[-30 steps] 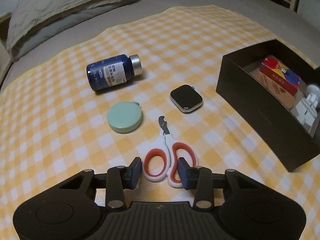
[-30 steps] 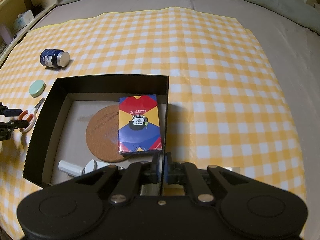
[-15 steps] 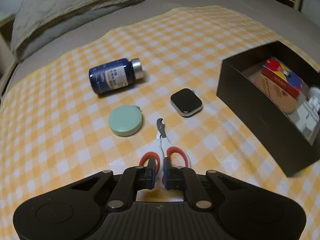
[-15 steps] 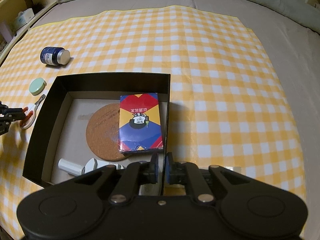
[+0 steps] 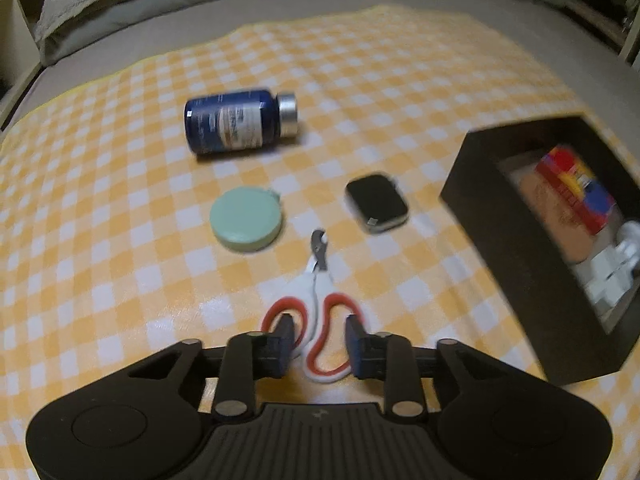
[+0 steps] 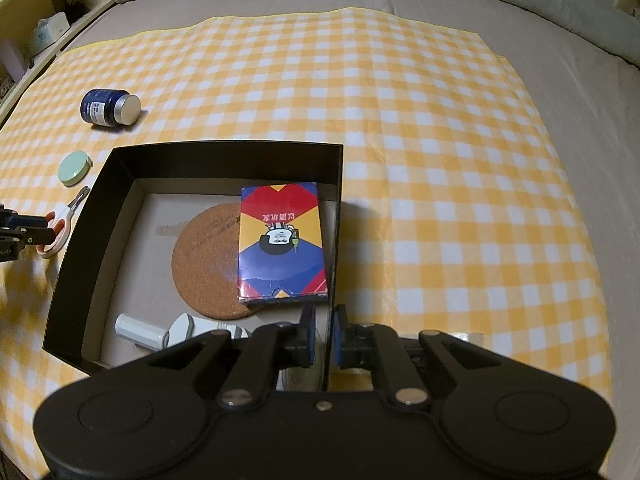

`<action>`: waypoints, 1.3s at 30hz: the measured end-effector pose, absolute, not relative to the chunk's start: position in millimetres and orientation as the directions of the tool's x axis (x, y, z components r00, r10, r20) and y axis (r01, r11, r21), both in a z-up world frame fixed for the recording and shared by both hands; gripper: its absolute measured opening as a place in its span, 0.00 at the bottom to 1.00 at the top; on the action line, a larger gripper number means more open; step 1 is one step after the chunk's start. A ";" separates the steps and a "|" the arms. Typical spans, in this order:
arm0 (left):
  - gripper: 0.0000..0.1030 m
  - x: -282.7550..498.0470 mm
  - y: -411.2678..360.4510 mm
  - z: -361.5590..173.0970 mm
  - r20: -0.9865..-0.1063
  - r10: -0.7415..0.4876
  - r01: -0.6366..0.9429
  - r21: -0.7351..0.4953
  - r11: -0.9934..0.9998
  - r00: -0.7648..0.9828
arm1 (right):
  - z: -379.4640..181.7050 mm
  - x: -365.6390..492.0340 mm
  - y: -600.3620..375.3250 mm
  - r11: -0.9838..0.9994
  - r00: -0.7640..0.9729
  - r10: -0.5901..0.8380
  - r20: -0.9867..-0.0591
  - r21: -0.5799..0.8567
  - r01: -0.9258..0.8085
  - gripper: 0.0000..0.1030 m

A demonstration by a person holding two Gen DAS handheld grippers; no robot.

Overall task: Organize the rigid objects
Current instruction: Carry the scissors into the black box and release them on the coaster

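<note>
so my left gripper (image 5: 318,338) is down over the little red-and-white scissors (image 5: 316,312) on the yellow checked cloth (image 5: 120,240), and its jaws are opening right now. the handle loops sit between the two pads, one finger poking into the left loop and the other at the outer edge of the right loop, but i can't tell if the pads are actually pressing on anything, the frame is a bit smeared. the scissors lie flat with the tip pointing away from me, between the mint green round case (image 5: 246,218) and the smartwatch (image 5: 376,203). the blue pill bottle (image 5: 240,120) is on its side further back. my right gripper (image 6: 324,336) is clamped on the near right wall of the black box (image 6: 100,184), pads squeezed on that thin wall. inside the box there's a cork coaster (image 6: 208,264) with a red, yellow and blue card pack (image 6: 280,240) lying half on it against the right wall, plus a white plug thing (image 6: 160,330) in the near corner.
</note>
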State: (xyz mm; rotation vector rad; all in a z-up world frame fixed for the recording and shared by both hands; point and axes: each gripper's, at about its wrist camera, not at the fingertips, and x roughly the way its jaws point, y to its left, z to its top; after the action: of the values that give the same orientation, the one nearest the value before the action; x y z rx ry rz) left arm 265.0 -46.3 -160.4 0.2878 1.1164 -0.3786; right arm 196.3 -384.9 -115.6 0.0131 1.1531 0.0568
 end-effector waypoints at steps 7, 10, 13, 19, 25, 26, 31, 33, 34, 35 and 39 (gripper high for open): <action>0.29 273.0 -40.8 -162.6 -0.907 -0.163 0.438 0.026 0.899 0.388 | -117.5 197.0 -383.1 0.999 0.397 0.047 -0.917 0.033 -0.040 0.08; 0.30 272.5 -42.9 -164.2 -0.904 -0.156 0.443 0.041 0.896 0.398 | -119.8 196.7 -381.6 0.999 0.385 0.049 -0.921 0.037 -0.038 0.08; 0.29 266.4 -52.1 -168.0 -0.888 -0.131 0.467 0.103 0.878 0.442 | -121.7 197.5 -379.9 0.999 0.379 0.044 -0.924 0.029 -0.044 0.08; 0.18 269.0 -47.8 -161.6 -0.887 -0.166 0.405 0.025 0.914 0.430 | -121.2 201.4 -380.0 0.999 0.387 0.037 -0.921 0.024 -0.039 0.04; 0.18 266.7 -38.0 -135.3 -0.848 -0.284 0.321 -0.144 0.936 0.447 | -117.9 201.9 -383.1 0.999 0.391 0.033 -0.920 0.020 -0.038 0.03; 0.18 265.8 -37.7 -129.3 -0.837 -0.313 0.322 -0.175 0.930 0.449 | -117.5 200.1 -384.2 0.999 0.391 0.031 -0.920 0.017 -0.038 0.03; 0.18 256.1 -46.0 -98.0 -0.771 -0.421 0.335 -0.283 0.899 0.478 | -117.5 199.8 -383.2 1.000 0.392 0.017 -0.920 0.005 -0.030 0.03; 0.18 250.8 -56.2 -90.9 -0.754 -0.453 0.345 -0.314 0.884 0.475 | -118.6 199.4 -382.0 1.000 0.393 0.013 -0.919 0.002 -0.027 0.04; 0.18 248.3 -62.6 -88.7 -0.747 -0.471 0.349 -0.333 0.876 0.469 | -118.6 199.4 -381.5 1.000 0.394 0.009 -0.919 -0.002 -0.026 0.04; 0.18 245.7 -68.9 -87.9 -0.743 -0.483 0.351 -0.347 0.870 0.462 | -118.5 199.5 -380.8 1.000 0.394 0.004 -0.919 -0.006 -0.024 0.04; 0.18 238.0 -97.2 -86.3 -0.726 -0.541 0.359 -0.414 0.837 0.424 | -119.9 199.8 -377.5 0.999 0.394 -0.006 -0.919 -0.021 -0.033 0.04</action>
State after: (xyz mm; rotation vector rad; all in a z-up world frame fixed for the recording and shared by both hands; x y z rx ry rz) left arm 238.0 -97.2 -86.3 -0.2078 0.9825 -0.5678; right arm 199.8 -377.5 -119.9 -0.0374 1.1659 0.0172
